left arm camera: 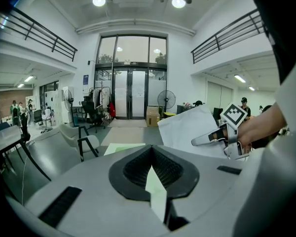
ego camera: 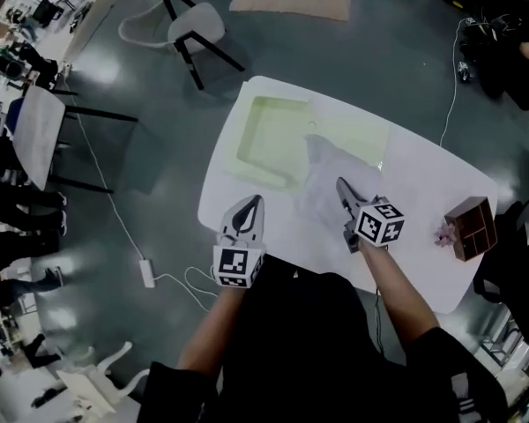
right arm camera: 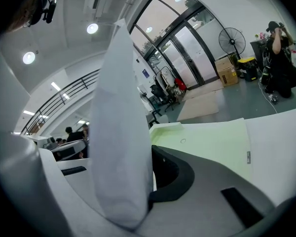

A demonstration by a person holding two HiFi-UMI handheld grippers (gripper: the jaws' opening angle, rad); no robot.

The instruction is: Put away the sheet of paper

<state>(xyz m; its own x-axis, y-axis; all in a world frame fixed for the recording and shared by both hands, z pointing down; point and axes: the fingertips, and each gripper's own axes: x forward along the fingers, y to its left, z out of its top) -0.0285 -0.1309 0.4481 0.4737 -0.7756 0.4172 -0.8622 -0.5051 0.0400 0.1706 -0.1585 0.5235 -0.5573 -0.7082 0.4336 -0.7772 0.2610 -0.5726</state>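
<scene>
A white sheet of paper [ego camera: 322,183] stands lifted off the white table [ego camera: 423,183], pinched at its near edge by my right gripper [ego camera: 341,185], which is shut on it. In the right gripper view the sheet [right arm camera: 121,132] rises between the jaws and hides the left one. A pale green open folder [ego camera: 291,139] lies flat on the far left part of the table, just beyond the sheet. My left gripper [ego camera: 255,200] hovers at the table's near left edge, shut and holding nothing. From the left gripper view, the sheet [left arm camera: 187,130] shows to the right.
A brown wooden box [ego camera: 472,227] with compartments sits at the table's right end. A white chair [ego camera: 189,29] stands on the floor beyond the table, another chair [ego camera: 40,130] at the left. A white cable and adapter [ego camera: 147,273] lie on the floor at the near left.
</scene>
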